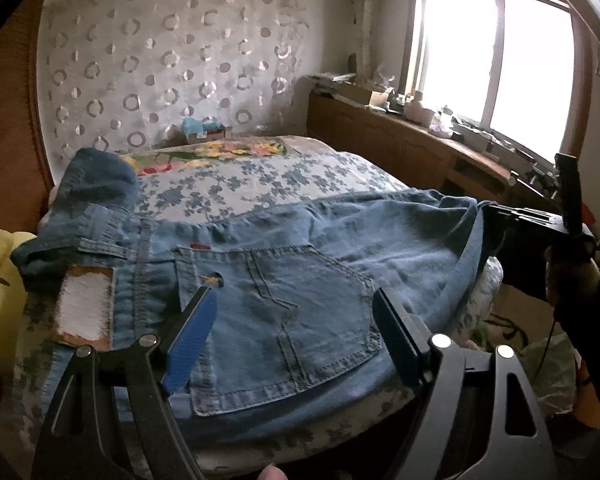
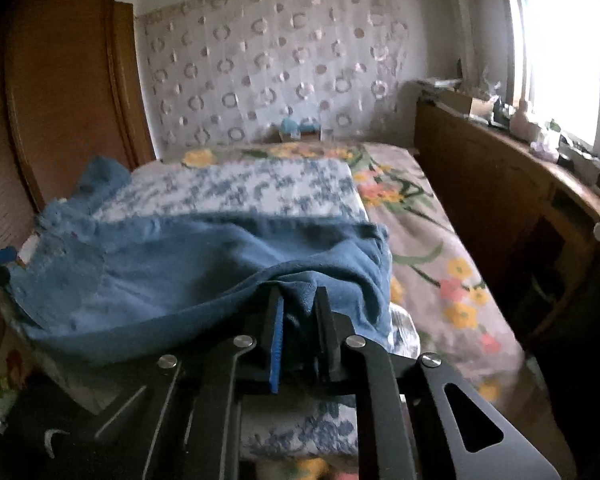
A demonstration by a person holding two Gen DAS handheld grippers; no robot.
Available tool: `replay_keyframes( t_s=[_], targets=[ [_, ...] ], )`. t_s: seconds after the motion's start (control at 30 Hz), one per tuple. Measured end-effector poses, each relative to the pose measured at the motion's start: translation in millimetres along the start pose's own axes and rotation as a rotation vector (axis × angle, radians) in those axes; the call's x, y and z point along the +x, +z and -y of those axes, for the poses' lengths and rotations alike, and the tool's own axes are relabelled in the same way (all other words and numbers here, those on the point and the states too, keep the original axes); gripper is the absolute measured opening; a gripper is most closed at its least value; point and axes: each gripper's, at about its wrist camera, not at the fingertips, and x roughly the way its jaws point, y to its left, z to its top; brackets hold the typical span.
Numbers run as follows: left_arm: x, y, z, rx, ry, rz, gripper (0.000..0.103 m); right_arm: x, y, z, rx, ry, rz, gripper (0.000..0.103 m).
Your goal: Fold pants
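Blue denim pants lie across a folded floral quilt on the bed, back pocket up, waistband and white patch at the left. My left gripper is open, its fingers spread just above the back pocket, holding nothing. My right gripper is shut on a bunched fold of the pants at their right end, lifting that edge a little. The right gripper also shows in the left wrist view, at the far right end of the pants.
The bed has a flowered cover. A wooden ledge cluttered with small items runs under the window on the right. A wooden wardrobe stands at the left. A yellow soft toy sits left of the pants.
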Motion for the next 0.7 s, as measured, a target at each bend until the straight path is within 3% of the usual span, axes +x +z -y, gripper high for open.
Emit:
replay_keyframes(
  t_s=[0.4,0.6,0.7],
  targets=[
    [-33,15,-17,-0.01,0.049,0.072,0.081,-33,42,-30,-0.021,0.082,0.176,0.013],
    [-39,11,-26,-0.029,0.057,0.078,0.081,-23,44,-41,-0.09,0.058,0.101,0.013],
    [-40,9,-29,-0.036,0.057,0.079,0.081,-10,45,-30,-0.112,-0.003,0.061,0.015]
  ],
)
